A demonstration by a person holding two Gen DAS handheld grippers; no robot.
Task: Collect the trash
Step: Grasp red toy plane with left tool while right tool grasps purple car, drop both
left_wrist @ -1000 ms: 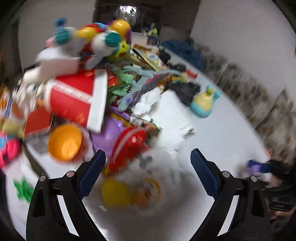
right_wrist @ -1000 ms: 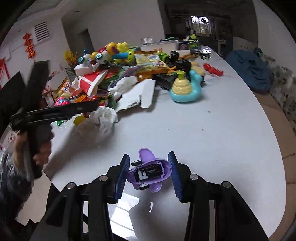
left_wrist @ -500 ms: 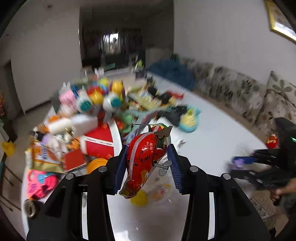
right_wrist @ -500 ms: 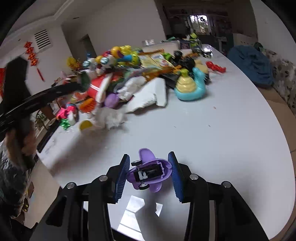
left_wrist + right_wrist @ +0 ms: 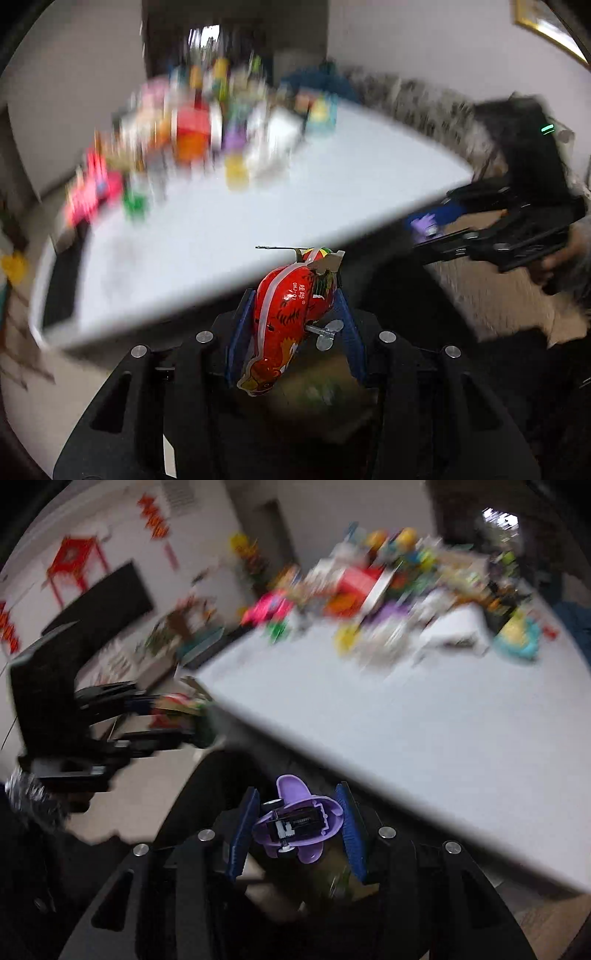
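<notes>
Left wrist view
Left gripper (image 5: pixel 295 325): clamped on a red wind-up toy (image 5: pixel 291 314), off the white table's (image 5: pixel 258 221) edge.
Below: something dim and brownish, cannot tell what.
Pose: tilted steeply down.

Right wrist view
Right gripper (image 5: pixel 295 823): pinching a purple toy car (image 5: pixel 297 821), also past the table edge.
Left to do: blurred clutter pile (image 5: pixel 388 590) far ahead.

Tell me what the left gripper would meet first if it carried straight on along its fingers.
Probably the dim container under the left gripper, which is shut on the red tin toy; depth is unclear.
</notes>
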